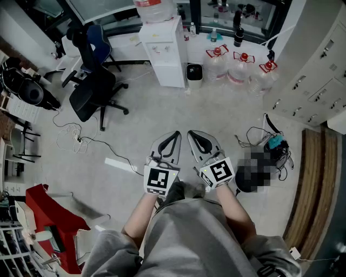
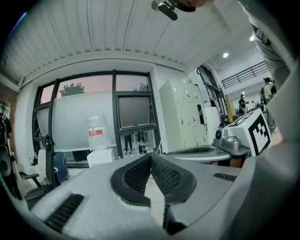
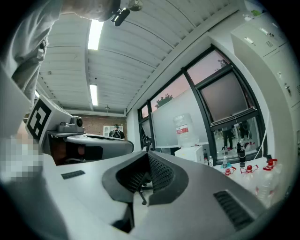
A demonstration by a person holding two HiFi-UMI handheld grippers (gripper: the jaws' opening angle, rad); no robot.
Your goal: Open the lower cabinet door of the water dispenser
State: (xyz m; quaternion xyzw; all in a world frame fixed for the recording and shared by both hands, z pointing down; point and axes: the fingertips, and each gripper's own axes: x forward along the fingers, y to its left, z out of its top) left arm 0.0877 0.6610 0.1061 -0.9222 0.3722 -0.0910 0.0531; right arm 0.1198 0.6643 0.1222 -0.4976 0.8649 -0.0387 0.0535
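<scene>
The white water dispenser (image 1: 165, 54) stands far ahead by the window wall, with a bottle (image 1: 154, 10) on top. Its lower front (image 1: 162, 73) shows as a flat white panel, with no door swung out. Both grippers hang side by side before the person's waist, well short of the dispenser. My left gripper (image 1: 176, 133) is shut with its tips together and nothing in it. My right gripper (image 1: 190, 133) is shut and empty too. The left gripper view has the dispenser (image 2: 101, 157) small beyond the left gripper (image 2: 151, 157). The right gripper view shows the dispenser (image 3: 192, 152) past the right gripper (image 3: 148, 153).
A black office chair (image 1: 92, 86) stands left of the path to the dispenser. A small bin (image 1: 194, 72) and three water jugs (image 1: 240, 67) sit to the dispenser's right. Grey lockers (image 1: 313, 81) line the right side. Cables (image 1: 75, 135) and a white strip (image 1: 121, 165) lie on the floor.
</scene>
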